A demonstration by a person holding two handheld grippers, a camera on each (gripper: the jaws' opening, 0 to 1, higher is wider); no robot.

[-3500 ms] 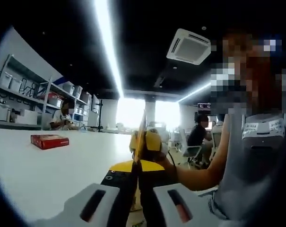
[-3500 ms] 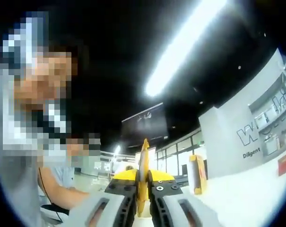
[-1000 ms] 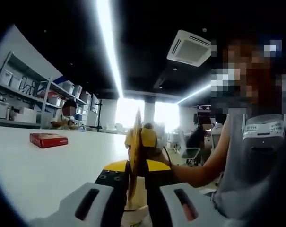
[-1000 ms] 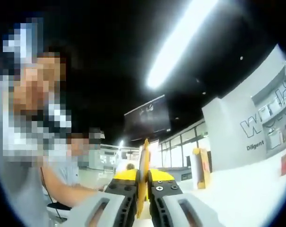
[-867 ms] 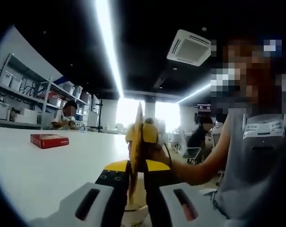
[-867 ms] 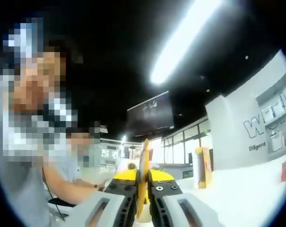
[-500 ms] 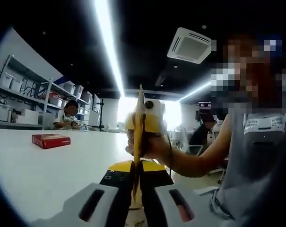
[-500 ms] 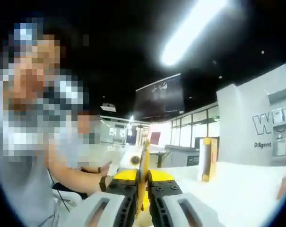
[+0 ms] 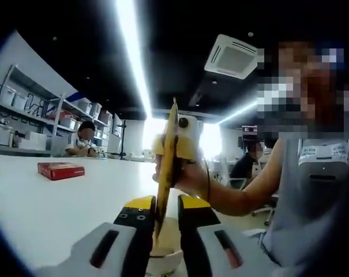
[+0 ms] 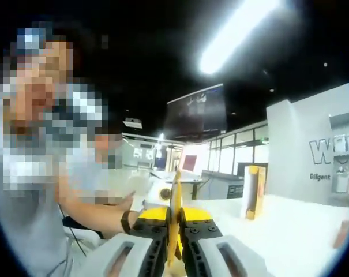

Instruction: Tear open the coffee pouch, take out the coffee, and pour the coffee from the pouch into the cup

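Right gripper view: right tongs [image 10: 174, 242] clamp yellow pouch [image 10: 175, 216], wall lettering "Diligent" [image 10: 322, 176], left tongs [image 9: 162, 231] parted around pouch.

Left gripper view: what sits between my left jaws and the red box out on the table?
Bare white table. In the left gripper view the red box lies alone, with nothing between it and the left gripper, whose jaws flank the yellow coffee pouch.

Red box [image 9: 60, 171] on white table [image 9: 59, 208]; shelves [image 9: 30, 124] behind.
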